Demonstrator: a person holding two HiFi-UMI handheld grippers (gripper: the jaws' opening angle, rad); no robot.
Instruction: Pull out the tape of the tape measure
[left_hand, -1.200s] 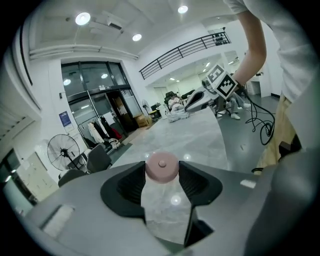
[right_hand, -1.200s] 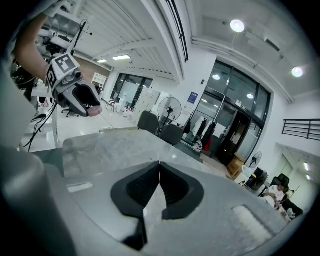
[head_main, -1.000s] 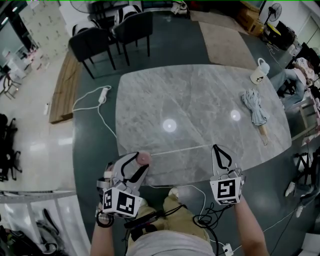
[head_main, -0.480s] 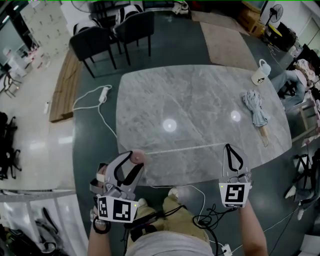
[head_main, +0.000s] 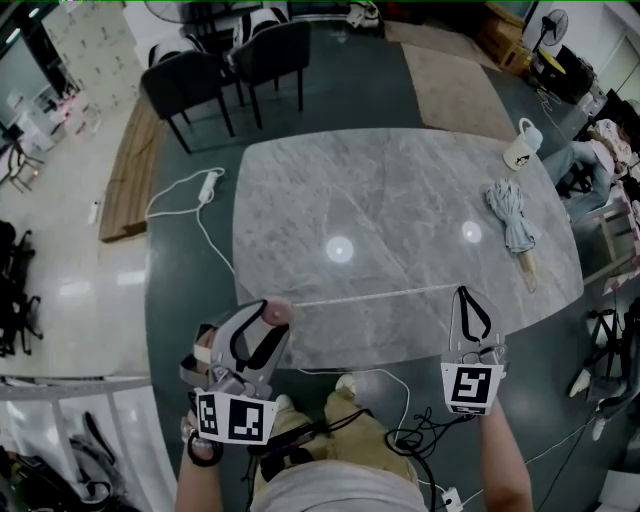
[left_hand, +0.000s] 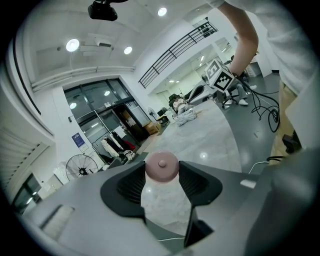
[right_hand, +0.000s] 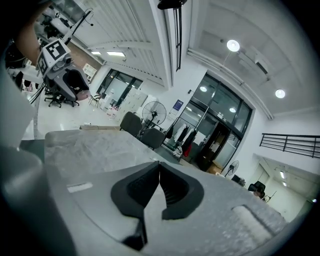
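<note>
Grey marble-patterned table with rounded corners (head_main: 400, 200), white mug with dark print (head_main: 520, 148) at its far right corner, folded grey umbrella (head_main: 508, 220) beside its right edge

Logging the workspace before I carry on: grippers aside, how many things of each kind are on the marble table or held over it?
tape measure: 1
mug: 1
folded umbrella: 1
Total: 3

Umbrella (head_main: 508, 220), mug (head_main: 520, 148) on table's (head_main: 380, 200) right side; chairs (head_main: 225, 65) behind table.
</note>
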